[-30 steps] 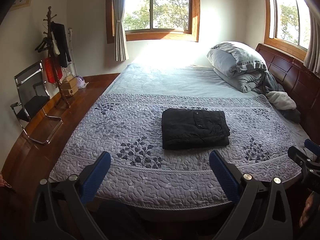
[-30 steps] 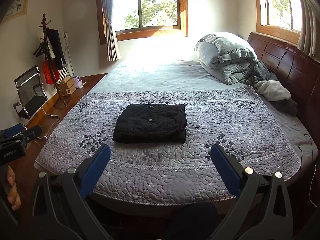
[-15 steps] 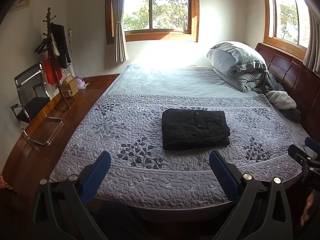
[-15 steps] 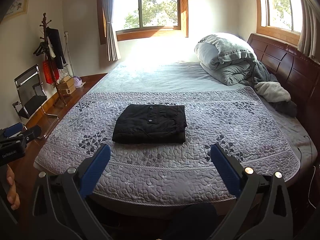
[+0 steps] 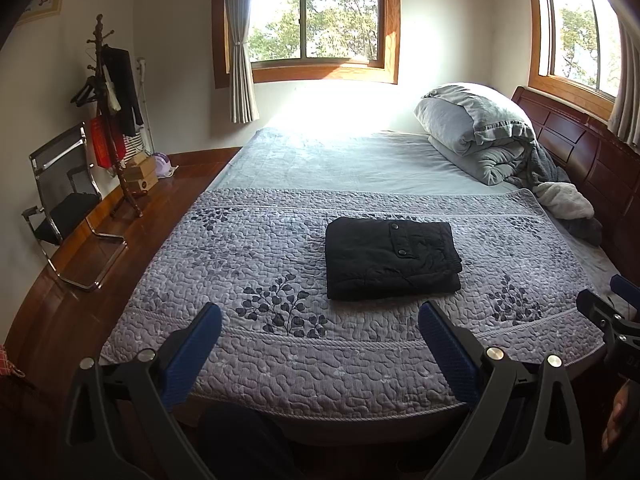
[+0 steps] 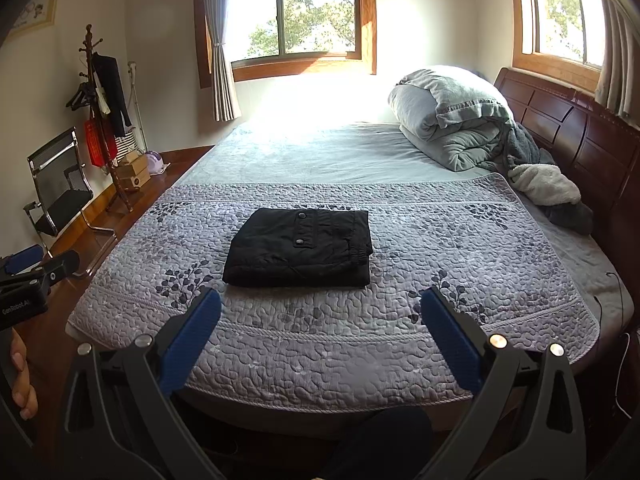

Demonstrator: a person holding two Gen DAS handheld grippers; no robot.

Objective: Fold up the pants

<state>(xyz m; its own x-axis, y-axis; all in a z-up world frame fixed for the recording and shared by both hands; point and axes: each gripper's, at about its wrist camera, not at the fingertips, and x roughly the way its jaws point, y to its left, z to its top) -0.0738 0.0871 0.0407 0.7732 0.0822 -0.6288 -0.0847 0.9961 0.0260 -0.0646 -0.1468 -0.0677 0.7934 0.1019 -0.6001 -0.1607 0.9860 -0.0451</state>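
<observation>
While both are held back at the foot of the bed, the left tool (image 5: 320, 332) and the right tool (image 6: 320, 320) stand spread wide, holding nothing. Beyond them, the black pants (image 5: 390, 258) lie folded in a neat rectangle on the patterned quilt (image 5: 256, 344), apart from both tools. Farther back, a rolled grey duvet (image 5: 476, 128) rests against the headboard (image 5: 580, 148).

A bedroom with pale walls and a glossy wooden floor (image 5: 80, 256). A wide bed (image 5: 352, 160) carries a grey quilted cover (image 5: 248, 248), with a dark wooden headboard (image 5: 580, 148) on the right. Sun glares through the wood-framed window (image 5: 316, 12) behind it. A coat stand (image 5: 108, 120) and black chair (image 5: 60, 192) stand along the left wall.
</observation>
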